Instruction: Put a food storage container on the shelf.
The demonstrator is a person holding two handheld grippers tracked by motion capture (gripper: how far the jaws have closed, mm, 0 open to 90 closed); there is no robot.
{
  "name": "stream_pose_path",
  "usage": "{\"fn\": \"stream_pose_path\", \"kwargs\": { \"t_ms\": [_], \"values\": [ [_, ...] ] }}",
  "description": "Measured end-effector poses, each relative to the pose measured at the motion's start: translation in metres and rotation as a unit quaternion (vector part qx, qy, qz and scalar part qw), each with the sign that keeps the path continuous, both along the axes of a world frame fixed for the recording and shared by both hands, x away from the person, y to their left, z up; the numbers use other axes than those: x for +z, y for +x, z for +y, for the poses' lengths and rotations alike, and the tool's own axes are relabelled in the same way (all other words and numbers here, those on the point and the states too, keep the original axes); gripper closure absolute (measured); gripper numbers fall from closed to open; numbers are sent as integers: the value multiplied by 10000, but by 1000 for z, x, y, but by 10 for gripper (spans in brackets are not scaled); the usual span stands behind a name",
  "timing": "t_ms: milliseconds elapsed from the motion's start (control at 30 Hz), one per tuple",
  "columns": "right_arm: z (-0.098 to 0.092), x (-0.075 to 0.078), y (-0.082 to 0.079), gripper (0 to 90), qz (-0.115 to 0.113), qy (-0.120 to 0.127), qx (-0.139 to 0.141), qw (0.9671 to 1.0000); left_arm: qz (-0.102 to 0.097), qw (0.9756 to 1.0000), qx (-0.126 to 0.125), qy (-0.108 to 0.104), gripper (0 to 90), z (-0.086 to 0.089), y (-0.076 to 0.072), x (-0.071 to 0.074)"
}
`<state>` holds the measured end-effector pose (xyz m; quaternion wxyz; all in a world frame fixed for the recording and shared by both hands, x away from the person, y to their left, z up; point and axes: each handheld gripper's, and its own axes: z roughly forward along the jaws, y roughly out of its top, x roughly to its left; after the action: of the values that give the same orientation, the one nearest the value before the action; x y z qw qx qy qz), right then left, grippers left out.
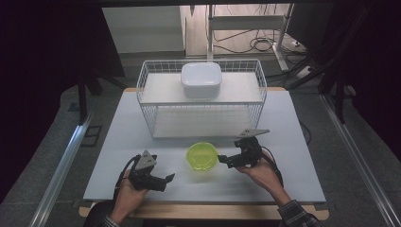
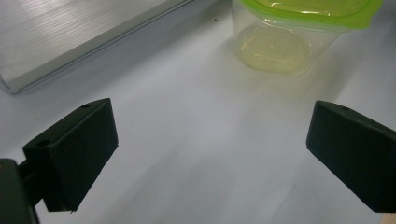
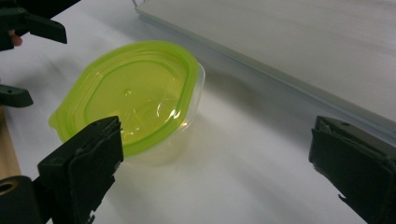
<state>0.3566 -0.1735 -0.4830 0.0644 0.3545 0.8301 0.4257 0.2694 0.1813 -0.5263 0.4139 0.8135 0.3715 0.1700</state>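
Observation:
A clear tub with a lime-green lid (image 1: 202,156) stands on the white table (image 1: 288,142), just in front of the wire rack. My left gripper (image 1: 169,179) rests low at the tub's left, open, nothing between its jaws. My right gripper (image 1: 221,160) is at the tub's right side, open and close to the lid's edge. In the left gripper view the tub (image 2: 280,42) sits ahead at the upper right of the open gripper (image 2: 212,135). In the right gripper view the tub (image 3: 135,98) lies beyond the left jaw of the open gripper (image 3: 217,144), apart from it.
A white wire rack (image 1: 202,97) with two shelves stands mid-table, a white lidded box (image 1: 201,79) on its upper shelf. Its lower shelf edge (image 2: 70,42) (image 3: 303,51) is near both grippers. The other hand's gripper (image 3: 32,63) shows beyond the tub. Table edges are close behind the hands.

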Motion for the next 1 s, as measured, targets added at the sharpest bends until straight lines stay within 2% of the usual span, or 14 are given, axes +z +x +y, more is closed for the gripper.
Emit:
{"fn": "stream_pose_path", "kwargs": {
  "t_ms": [67, 233, 367, 433, 500, 567, 633, 667, 833, 867, 900, 967, 1000],
  "values": [
    [2, 0, 4, 44, 149, 89, 49, 9998, 6, 10000, 0, -2, 20, 0, 0, 0],
    [5, 1, 15, 188, 479, 120, 137, 9987, 24, 10000, -4, -15, 21, 1, 0, 0],
    [13, -1, 25, 314, 814, 213, 199, 9963, 41, 10000, 2, -23, 22, 1, 0, -1],
    [13, -1, 26, 327, 840, 211, 209, 9960, 39, 10000, -3, -19, 22, 1, 0, 0],
    [17, -3, 31, 405, 1014, 312, 227, 9941, 46, 10000, -9, -15, 22, 0, 0, -1],
    [17, -3, 33, 426, 1074, 348, 234, 9933, 52, 10000, -10, -16, 23, 0, 0, -1],
    [16, -6, 40, 505, 1315, 531, 267, 9895, 56, 10000, -25, 5, 24, 0, 0, -1],
    [16, -6, 40, 505, 1315, 531, 267, 9895, 57, 10000, -23, 8, 24, 0, 0, -1],
    [17, -12, 48, 593, 1683, 794, 325, 9820, 59, 10000, -32, 19, 25, 0, 0, -1],
    [17, -12, 48, 593, 1683, 794, 325, 9820, 59, 10000, -33, 21, 25, 0, 0, -1],
    [17, -13, 50, 622, 1811, 886, 328, 9789, 61, 10000, -40, 30, 25, 0, 0, -1],
    [17, -14, 50, 634, 1854, 914, 331, 9779, 61, 10000, -45, 36, 25, 0, 0, -1],
    [17, -15, 52, 651, 1966, 974, 337, 9751, 61, 10000, -51, 38, 25, 0, 0, -1]
  ]
}}
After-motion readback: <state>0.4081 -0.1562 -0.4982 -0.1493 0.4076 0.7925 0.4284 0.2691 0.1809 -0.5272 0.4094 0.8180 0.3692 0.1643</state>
